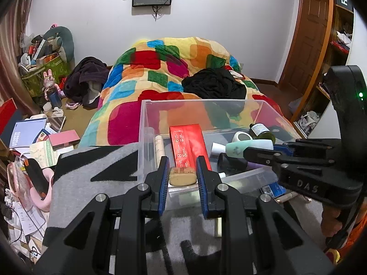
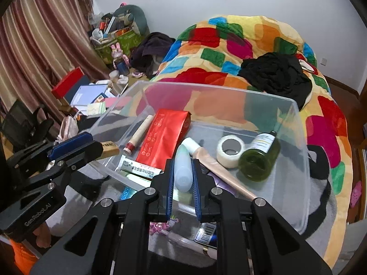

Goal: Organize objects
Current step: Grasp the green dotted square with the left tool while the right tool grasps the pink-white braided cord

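A clear plastic bin [image 1: 146, 119] [image 2: 298, 142] sits on a grey and black blanket. My left gripper [image 1: 182, 171] is shut on a tan bar-shaped object [image 1: 182, 177] at the bin's near rim; it also shows in the right wrist view [image 2: 110, 147]. My right gripper [image 2: 182, 174] is shut on a pale mint tube [image 2: 182, 169] and holds it over the bin; the tube shows in the left wrist view [image 1: 247, 147]. Inside the bin lie a red packet [image 1: 189, 145] [image 2: 164, 137], a tape roll [image 2: 230, 149], a green bottle [image 2: 260, 158] and a beige tube [image 2: 220, 167].
A bed with a colourful blanket [image 1: 174, 68] and black clothes [image 1: 213, 84] lies behind the bin. Books and boxes [image 1: 34, 135] clutter the floor at the left. A barcoded blue item [image 2: 205, 233] lies under the bin's near edge. A wooden door [image 1: 307, 36] stands at the right.
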### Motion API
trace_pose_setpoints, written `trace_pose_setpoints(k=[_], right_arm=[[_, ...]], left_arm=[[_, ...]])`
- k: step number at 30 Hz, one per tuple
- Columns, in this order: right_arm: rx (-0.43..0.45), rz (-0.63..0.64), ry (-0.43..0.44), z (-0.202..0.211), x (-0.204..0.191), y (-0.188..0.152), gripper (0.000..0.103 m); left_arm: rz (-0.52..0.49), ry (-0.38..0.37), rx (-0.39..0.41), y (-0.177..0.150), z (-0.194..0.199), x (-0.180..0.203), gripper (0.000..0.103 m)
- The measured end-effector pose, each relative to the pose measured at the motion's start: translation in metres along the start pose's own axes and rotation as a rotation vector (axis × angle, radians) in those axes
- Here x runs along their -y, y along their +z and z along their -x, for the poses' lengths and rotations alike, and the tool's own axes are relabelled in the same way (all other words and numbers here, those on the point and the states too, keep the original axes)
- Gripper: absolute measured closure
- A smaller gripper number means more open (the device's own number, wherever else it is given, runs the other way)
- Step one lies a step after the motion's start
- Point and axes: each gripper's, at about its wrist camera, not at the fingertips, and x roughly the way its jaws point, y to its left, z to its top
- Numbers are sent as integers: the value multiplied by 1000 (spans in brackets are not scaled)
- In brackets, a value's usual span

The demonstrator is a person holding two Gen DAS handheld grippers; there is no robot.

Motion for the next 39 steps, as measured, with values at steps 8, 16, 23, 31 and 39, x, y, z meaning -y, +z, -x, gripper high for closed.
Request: trace_pose_setpoints(k=[8, 16, 23, 31, 39], right_arm=[[6, 49, -17, 8, -9, -1, 88], [50, 74, -29, 37, -11, -9, 73], [111, 75, -53, 73, -2, -27, 59], [96, 10, -72, 94, 29, -56, 46], [13, -56, -112, 86, 62, -91, 46]], left_arm=[[4, -29, -14, 0, 2, 2, 80], [-30, -35, 37, 1, 27, 17, 61], [-52, -30, 69, -6, 44, 26, 43], [-53, -43, 6, -29, 41, 31, 27], [-69, -40, -119, -59, 11, 36, 26]])
